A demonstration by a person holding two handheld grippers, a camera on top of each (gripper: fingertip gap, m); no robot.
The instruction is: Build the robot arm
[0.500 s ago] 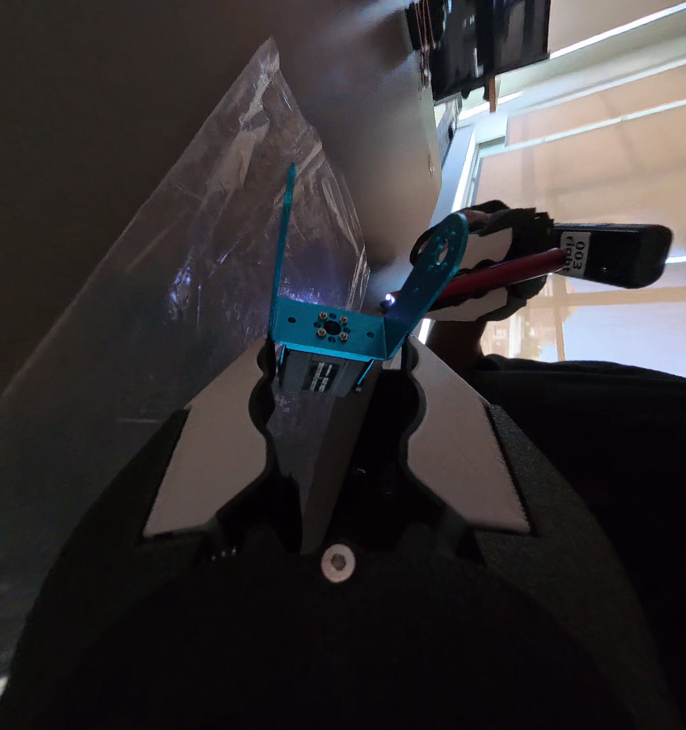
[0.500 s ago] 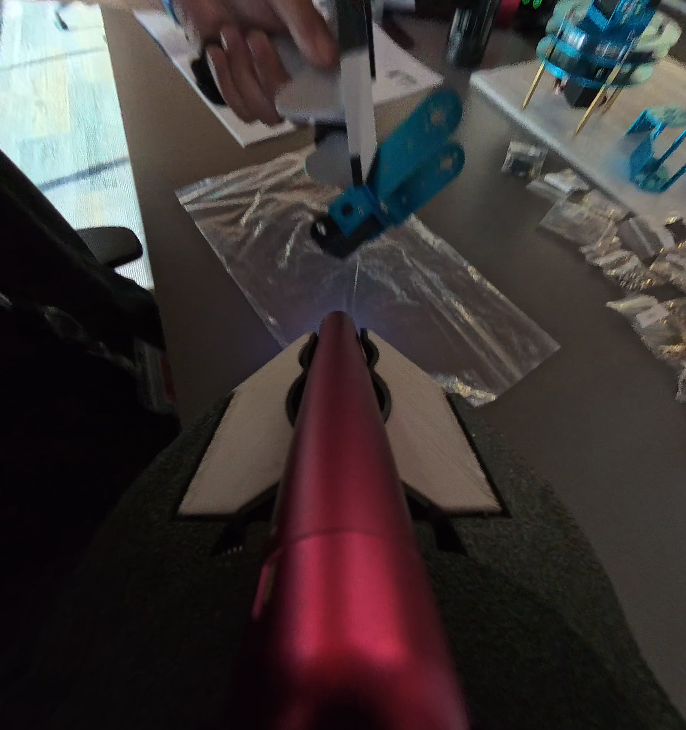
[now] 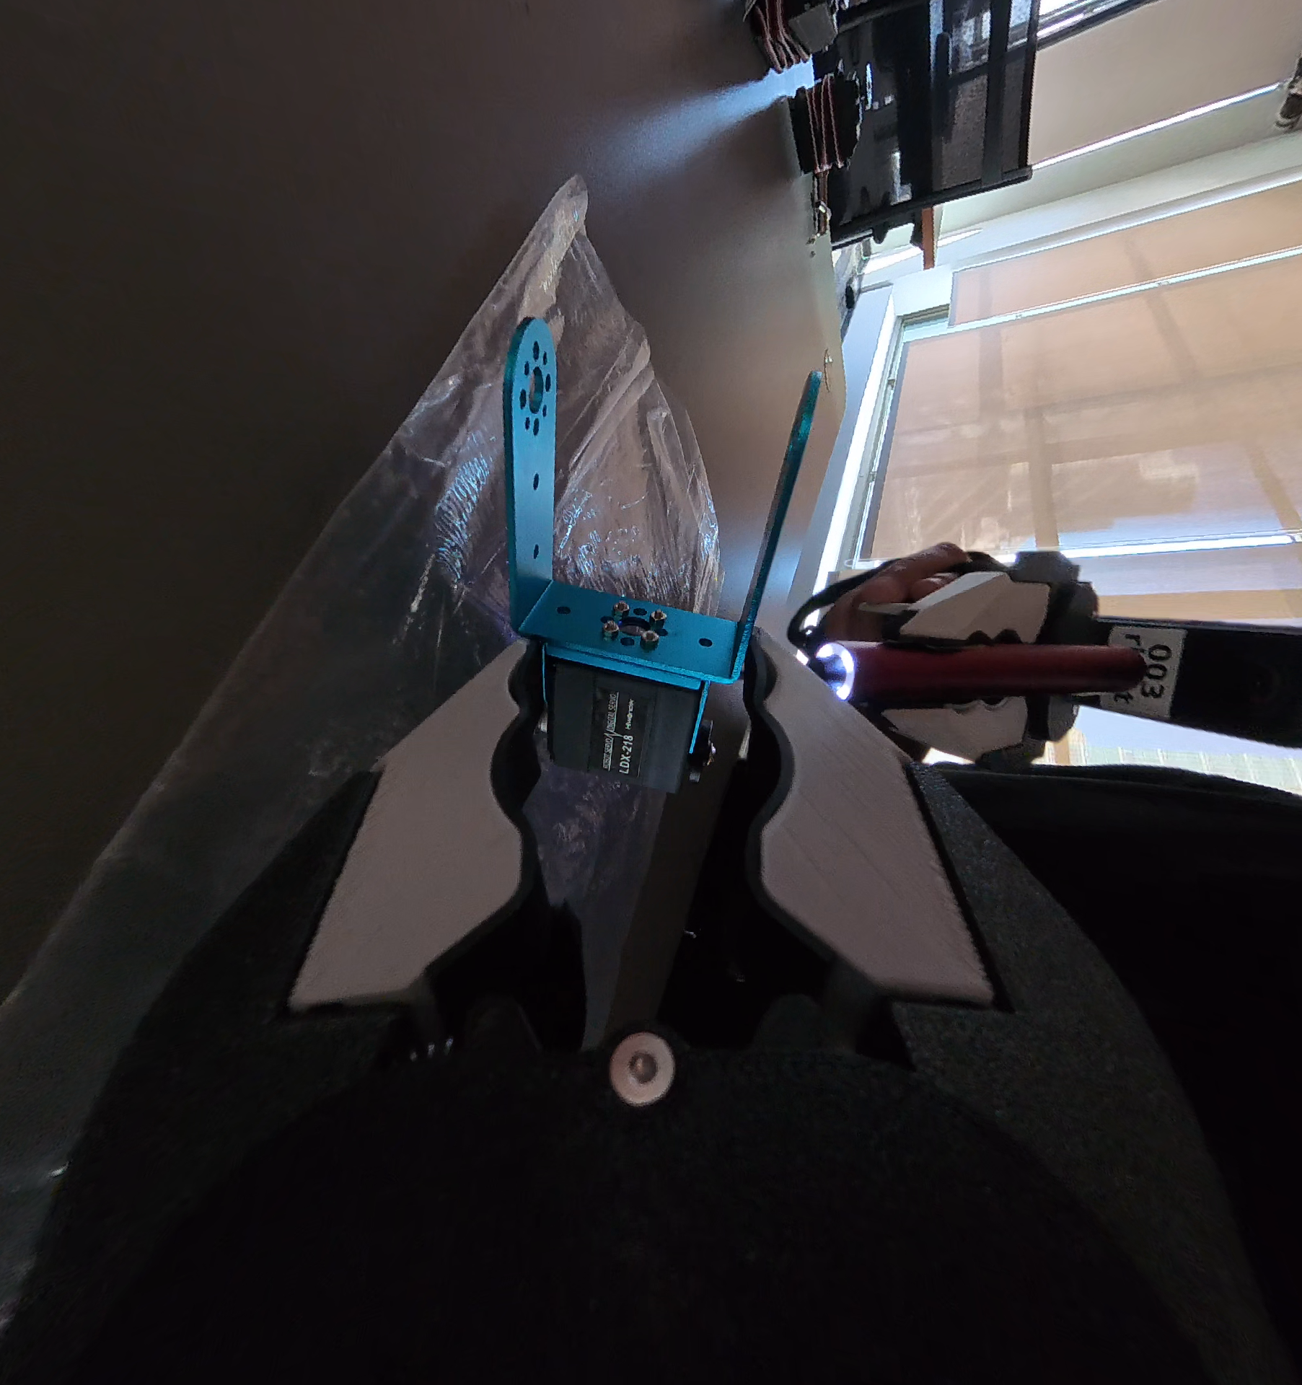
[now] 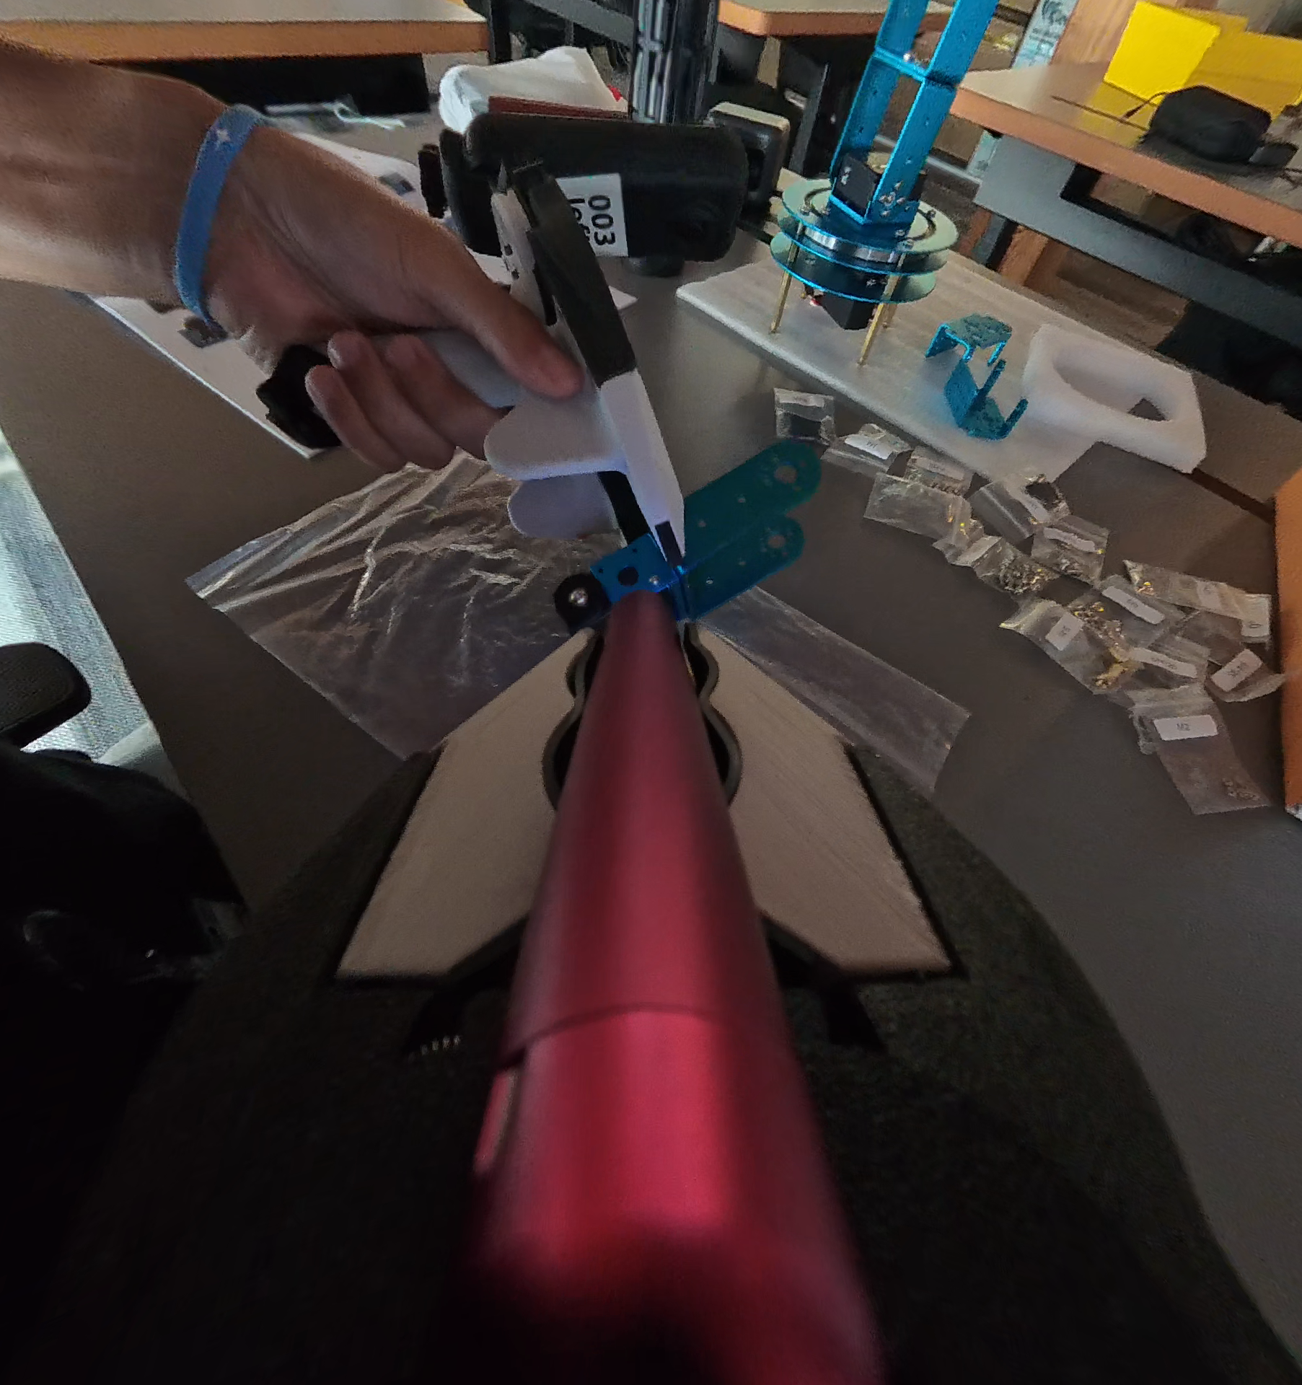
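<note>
Left wrist view: our left gripper is clamped on a black servo with its blue bracket, above a clear plastic bag. Our right gripper pinches a red screwdriver, tip right by the bracket.

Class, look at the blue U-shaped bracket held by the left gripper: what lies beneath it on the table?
A clear plastic bag lies flat on the grey table beneath the blue bracket.

Two wrist cameras, close in, facing each other.
Both share the blue metal U-bracket and the crinkled clear plastic bag.
</note>
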